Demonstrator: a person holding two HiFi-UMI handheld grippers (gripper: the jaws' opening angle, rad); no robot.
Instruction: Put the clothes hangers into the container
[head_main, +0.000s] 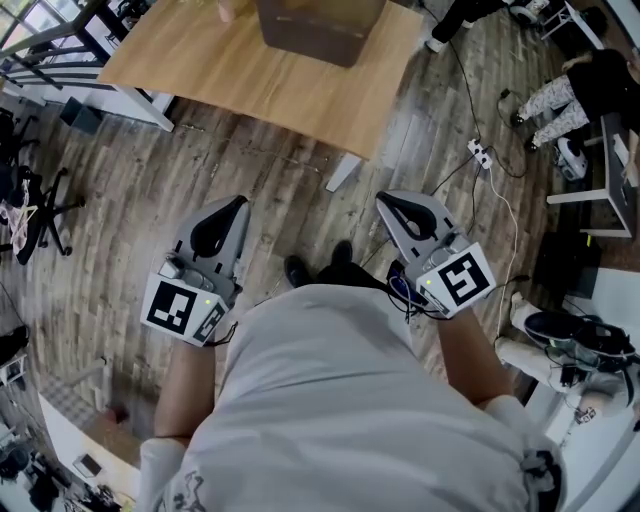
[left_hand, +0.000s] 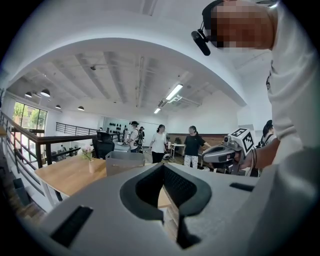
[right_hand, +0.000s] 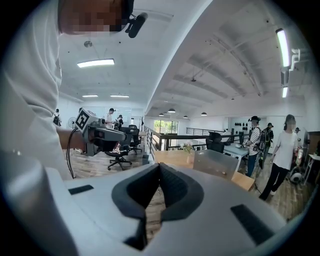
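Wood-plank floor (head_main: 200, 160), largest entry: power strip (head_main: 482, 153) with trailing cable (head_main: 507, 215) at the right, office chair (head_main: 40, 215) at the left. (Lister)

Next? (Checker)

Then the counter (head_main: 250, 70), pale wood, ahead of the person and well apart from both hands. On it stands the container (head_main: 320, 25). The head view crops its top, so its inside cannot be read. (Lister)

Tools? (Checker)

One pair. The left tool (head_main: 238, 205) is clenched, jaw tips together, nothing between them. The right tool (head_main: 385, 202) is likewise clenched on nothing. Both are held low before the body, pointing toward the counter. (Lister)

Any clothes hangers? (Checker)

None entered: no view shows one, neither on the visible counter nor in a tool. They may lie inside the container or out of frame; I cannot tell which. (Lister)

Hazards? (Checker)

By my judgement, a step to the right could catch the cable and jolt a hand. Hangers tend to be thin and hooked: gripped off-centre, one would likely swing and snag the container's rim. Jaws brought in clenched would push one away rather than take it. (Lister)
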